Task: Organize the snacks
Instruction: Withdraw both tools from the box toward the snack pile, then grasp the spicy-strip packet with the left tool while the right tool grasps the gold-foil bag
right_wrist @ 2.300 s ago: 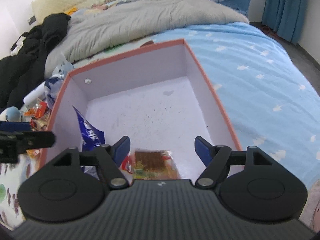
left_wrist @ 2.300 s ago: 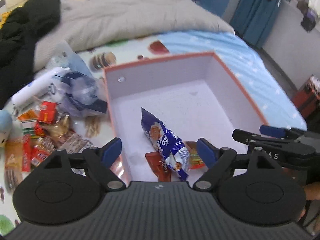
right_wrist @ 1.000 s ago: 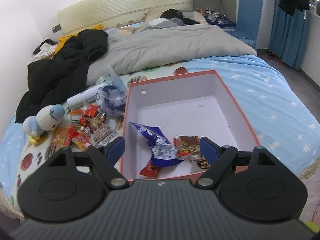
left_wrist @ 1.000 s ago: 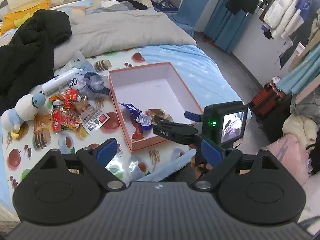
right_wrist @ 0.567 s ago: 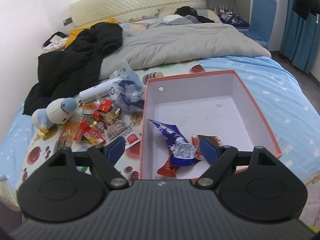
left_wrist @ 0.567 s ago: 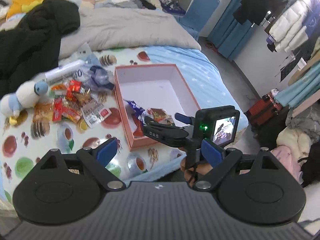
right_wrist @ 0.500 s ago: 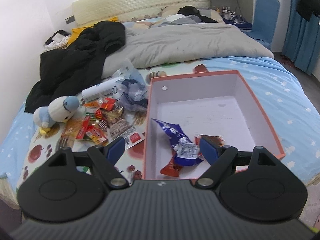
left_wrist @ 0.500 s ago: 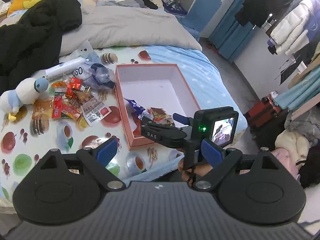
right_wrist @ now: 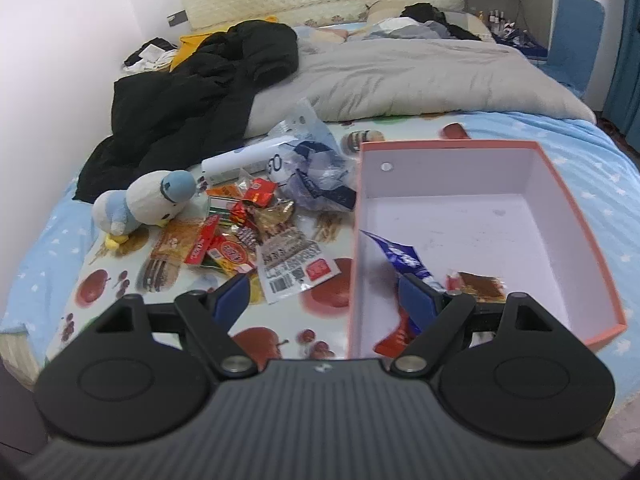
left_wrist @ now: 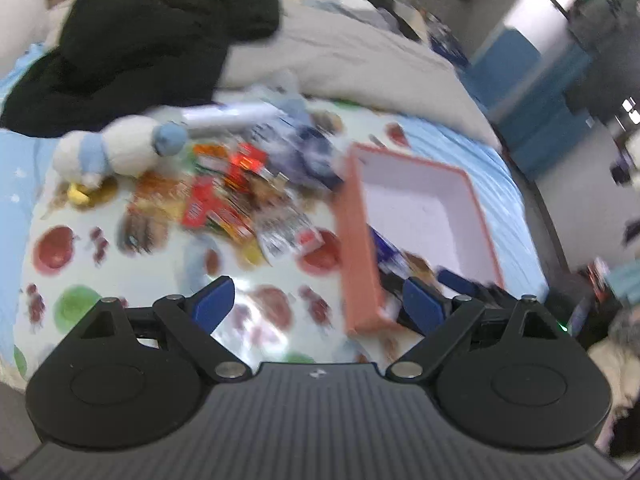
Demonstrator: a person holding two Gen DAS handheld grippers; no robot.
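An orange box (right_wrist: 568, 208) with a white inside lies on the bed and holds a blue snack packet (right_wrist: 400, 258), a brown one (right_wrist: 480, 280) and a red one (right_wrist: 390, 342). A pile of loose snack packets (right_wrist: 240, 240) lies left of the box. My right gripper (right_wrist: 324, 296) is open and empty, held above the bed's near edge, over the box's left wall. My left gripper (left_wrist: 316, 304) is open and empty, above the bed beside the box (left_wrist: 356, 240); this view is blurred. The snack pile (left_wrist: 224, 200) lies ahead of it.
A plush penguin (right_wrist: 140, 200) lies left of the snacks. A white tube and crumpled plastic bag (right_wrist: 308, 168) lie behind them. A black jacket (right_wrist: 192, 92) and grey duvet (right_wrist: 420, 80) cover the far bed. A blue chair (right_wrist: 576, 24) stands at the right.
Both grippers have pulled back from the box, and both views have swung left toward the snack pile. The left view has dropped closer to the bed and is blurred by motion.
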